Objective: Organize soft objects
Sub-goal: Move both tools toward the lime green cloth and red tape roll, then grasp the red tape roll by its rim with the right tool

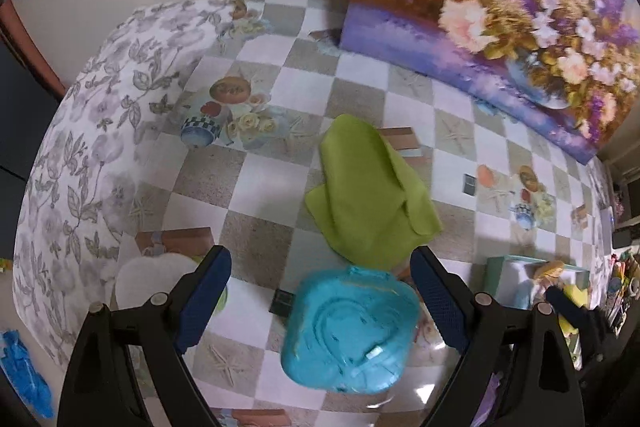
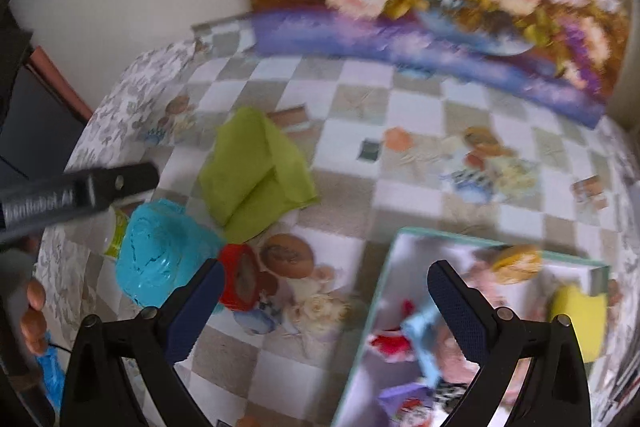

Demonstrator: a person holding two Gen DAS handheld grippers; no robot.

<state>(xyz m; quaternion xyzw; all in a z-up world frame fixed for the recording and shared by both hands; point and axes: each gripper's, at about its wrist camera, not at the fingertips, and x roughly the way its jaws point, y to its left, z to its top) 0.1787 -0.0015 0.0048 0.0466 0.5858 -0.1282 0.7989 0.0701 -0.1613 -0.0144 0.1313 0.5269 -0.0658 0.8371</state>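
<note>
Both my grippers spread wide, nothing held. Left gripper (image 1: 322,301): turquoise squishy block (image 1: 350,331) sits between my fingers, closer to the right pad, not touching either. Green cloth (image 1: 366,195) lies crumpled just past my fingertips, its near edge meeting the block. Right gripper (image 2: 326,301): red soft toy (image 2: 240,283) right at my left fingertip; open box (image 2: 384,267) of soft items under my right finger.
</note>
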